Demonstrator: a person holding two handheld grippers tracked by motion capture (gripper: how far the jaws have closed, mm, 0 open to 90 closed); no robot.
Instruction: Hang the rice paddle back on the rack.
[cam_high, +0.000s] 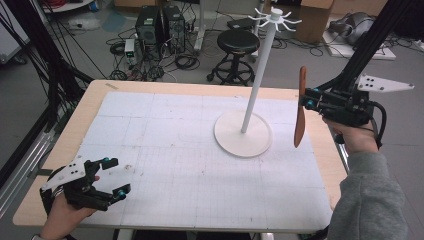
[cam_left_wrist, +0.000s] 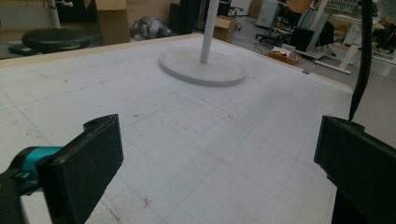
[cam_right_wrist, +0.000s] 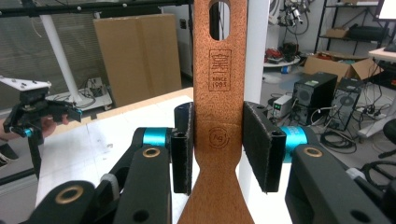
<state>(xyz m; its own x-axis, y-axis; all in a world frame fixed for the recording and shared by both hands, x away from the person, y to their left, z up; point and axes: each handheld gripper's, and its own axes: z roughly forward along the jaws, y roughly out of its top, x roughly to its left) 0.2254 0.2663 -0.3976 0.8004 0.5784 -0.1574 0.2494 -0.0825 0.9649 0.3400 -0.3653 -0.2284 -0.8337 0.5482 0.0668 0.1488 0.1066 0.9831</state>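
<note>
Two grippers are at work over one table, which carries a white gridded mat. The right gripper hangs above the table's right edge and clamps one brown wooden spatula between its jaws. In the high view the spatula stands nearly upright, handle up and blade down, clear of the mat and just to the right of the stand's base. The right gripper view shows both black pads pressed against the spatula's handle, with one oval hanging hole at its top end and two stamped marks below it.

One white stand rises from a round base on the right half of the mat; its thin pole ends in a ring of small hooks.

The left gripper rests near the table's front left corner, well apart from the stand. Its two jaws are spread wide with nothing between them, as the left gripper view confirms.

Behind the table, on the floor, stand one black stool and two computer towers.
</note>
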